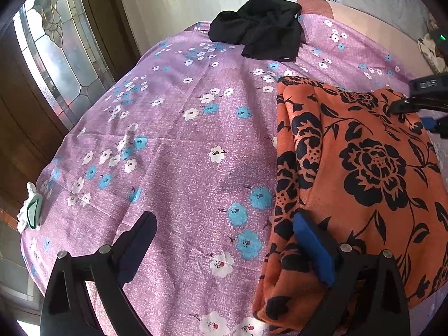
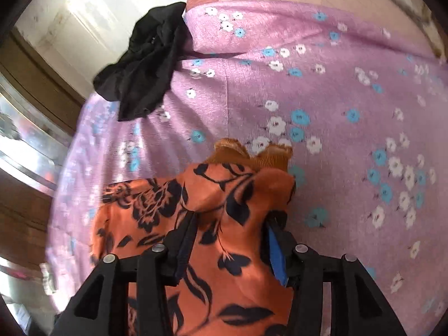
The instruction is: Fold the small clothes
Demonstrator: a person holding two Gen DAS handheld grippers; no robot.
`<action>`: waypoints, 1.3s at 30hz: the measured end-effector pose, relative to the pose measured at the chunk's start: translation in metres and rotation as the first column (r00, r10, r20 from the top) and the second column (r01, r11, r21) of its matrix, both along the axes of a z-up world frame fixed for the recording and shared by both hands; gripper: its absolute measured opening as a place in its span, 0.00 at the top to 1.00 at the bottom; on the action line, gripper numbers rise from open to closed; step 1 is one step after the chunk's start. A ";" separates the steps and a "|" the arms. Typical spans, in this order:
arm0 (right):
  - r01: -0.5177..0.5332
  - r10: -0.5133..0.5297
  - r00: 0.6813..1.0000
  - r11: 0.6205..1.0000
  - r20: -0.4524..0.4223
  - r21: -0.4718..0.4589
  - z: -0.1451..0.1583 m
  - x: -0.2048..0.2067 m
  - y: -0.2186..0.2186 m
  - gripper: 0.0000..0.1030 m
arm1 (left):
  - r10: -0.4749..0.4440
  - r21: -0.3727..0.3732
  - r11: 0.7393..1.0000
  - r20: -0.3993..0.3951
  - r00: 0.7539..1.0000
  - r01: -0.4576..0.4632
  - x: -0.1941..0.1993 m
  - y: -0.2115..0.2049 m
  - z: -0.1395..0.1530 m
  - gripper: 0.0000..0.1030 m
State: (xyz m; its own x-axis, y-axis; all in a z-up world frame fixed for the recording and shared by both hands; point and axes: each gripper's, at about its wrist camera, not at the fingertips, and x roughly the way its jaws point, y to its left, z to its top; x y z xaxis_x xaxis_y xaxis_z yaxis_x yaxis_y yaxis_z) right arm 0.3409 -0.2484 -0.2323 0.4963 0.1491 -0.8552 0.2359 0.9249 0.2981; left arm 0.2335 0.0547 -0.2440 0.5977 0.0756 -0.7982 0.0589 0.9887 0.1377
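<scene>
An orange garment with black flowers (image 1: 364, 168) lies folded on the right of the purple flowered sheet (image 1: 182, 140). My left gripper (image 1: 224, 240) is open and low over the sheet. Its blue-padded finger (image 1: 310, 246) rests at the garment's near left edge, while the other finger stands over bare sheet. My right gripper (image 2: 229, 246) is shut on a bunched-up part of the orange garment (image 2: 224, 196), which fills the gap between its fingers. A mustard ribbed edge (image 2: 252, 154) pokes out beyond. In the left wrist view the right gripper (image 1: 411, 109) sits at the garment's far right corner.
A crumpled black garment (image 1: 257, 30) (image 2: 142, 70) lies at the far edge of the bed. A small white and green cloth (image 1: 30, 210) hangs at the sheet's left edge. A wooden door with leaded glass (image 1: 56, 56) stands to the left.
</scene>
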 end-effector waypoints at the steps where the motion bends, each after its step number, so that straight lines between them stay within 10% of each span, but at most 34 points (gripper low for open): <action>1: 0.010 -0.010 1.000 0.998 -0.003 -0.057 0.004 0.003 0.007 0.50 | -0.001 -0.001 1.000 0.000 1.000 0.001 0.000 0.000 0.000 0.05; 6: 0.049 -0.052 0.999 0.976 -0.010 -0.214 0.018 0.001 0.026 0.50 | 0.002 -0.018 1.000 -0.006 1.000 -0.002 0.002 0.002 -0.002 0.04; 18: -0.055 0.050 0.977 0.998 0.208 0.019 0.055 -0.039 0.044 0.50 | 0.007 -0.026 1.000 0.005 1.000 -0.007 0.001 0.003 -0.004 0.04; 25: -0.173 0.174 0.985 0.973 0.007 0.152 -0.022 0.020 0.087 0.50 | 0.008 -0.010 1.000 -0.001 1.000 -0.008 0.002 0.001 -0.003 0.04; 33: -0.133 0.117 0.990 0.965 0.079 0.227 0.013 -0.031 0.032 0.48 | -0.023 -0.005 1.000 -0.017 1.000 0.023 0.004 0.003 0.006 0.05; 39: 0.000 -0.047 0.990 0.943 0.136 0.332 0.016 -0.105 -0.054 0.23 | -0.064 -0.198 0.978 -0.033 0.997 0.057 0.038 0.028 0.042 0.05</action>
